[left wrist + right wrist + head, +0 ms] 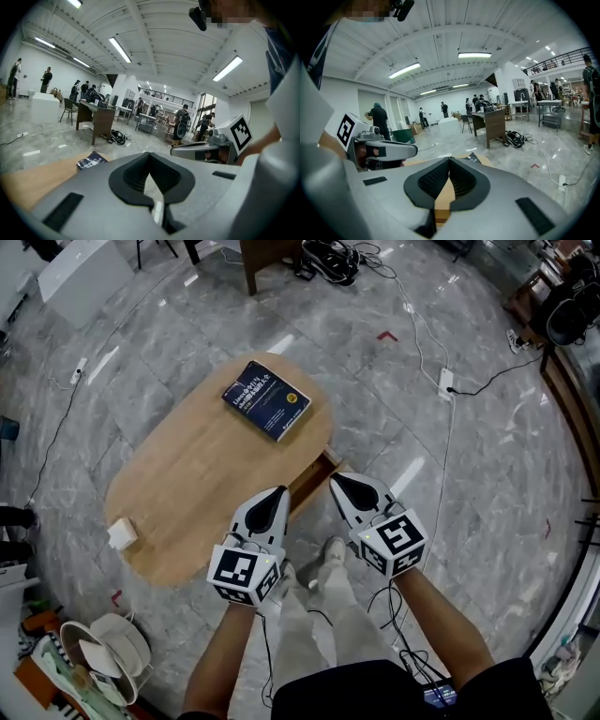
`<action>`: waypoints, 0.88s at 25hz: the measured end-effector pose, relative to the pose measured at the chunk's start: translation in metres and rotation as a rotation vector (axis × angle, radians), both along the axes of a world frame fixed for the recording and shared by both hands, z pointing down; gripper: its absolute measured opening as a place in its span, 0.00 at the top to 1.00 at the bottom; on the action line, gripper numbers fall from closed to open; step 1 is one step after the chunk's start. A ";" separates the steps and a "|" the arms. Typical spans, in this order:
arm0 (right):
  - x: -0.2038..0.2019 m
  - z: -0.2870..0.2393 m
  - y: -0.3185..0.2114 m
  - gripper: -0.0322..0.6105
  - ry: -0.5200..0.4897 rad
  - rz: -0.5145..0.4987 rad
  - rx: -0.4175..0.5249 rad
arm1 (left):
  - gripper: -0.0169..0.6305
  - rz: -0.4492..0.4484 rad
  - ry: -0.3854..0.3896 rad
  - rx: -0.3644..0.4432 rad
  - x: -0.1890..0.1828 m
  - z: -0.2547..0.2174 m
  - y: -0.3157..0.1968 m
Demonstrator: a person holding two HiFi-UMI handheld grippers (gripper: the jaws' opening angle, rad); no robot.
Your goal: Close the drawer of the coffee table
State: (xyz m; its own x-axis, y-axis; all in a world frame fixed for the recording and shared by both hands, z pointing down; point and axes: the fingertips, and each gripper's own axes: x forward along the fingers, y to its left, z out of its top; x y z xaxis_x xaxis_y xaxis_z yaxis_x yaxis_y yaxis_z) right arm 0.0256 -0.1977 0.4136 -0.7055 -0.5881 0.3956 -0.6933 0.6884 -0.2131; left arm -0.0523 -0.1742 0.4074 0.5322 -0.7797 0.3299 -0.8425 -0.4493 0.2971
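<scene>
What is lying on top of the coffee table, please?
A dark blue book and a small white block lie on the coffee table. Anything beneath the book is covered.

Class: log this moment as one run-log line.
drawer: partly open | left gripper: shut, empty, over coffee table edge | right gripper: shut, empty, near drawer | book: on table

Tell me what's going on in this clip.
A person stands over a wooden coffee table with a gripper in each hand. The drawer on the table's near edge is partly open. The left gripper and right gripper are shut and empty, poised either side of the drawer; whether they touch it is unclear. A book lies on top.
</scene>
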 end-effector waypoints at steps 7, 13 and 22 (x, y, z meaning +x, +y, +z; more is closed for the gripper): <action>0.003 0.030 0.003 0.92 0.015 0.002 -0.035 | 0.97 -0.023 0.020 -0.024 -0.004 0.028 0.007; 0.001 0.051 0.008 0.92 0.013 0.015 -0.062 | 0.97 -0.045 0.026 -0.049 -0.005 0.050 0.014; 0.007 0.084 0.008 0.92 0.016 0.035 -0.091 | 0.97 -0.033 0.023 -0.084 0.003 0.084 0.020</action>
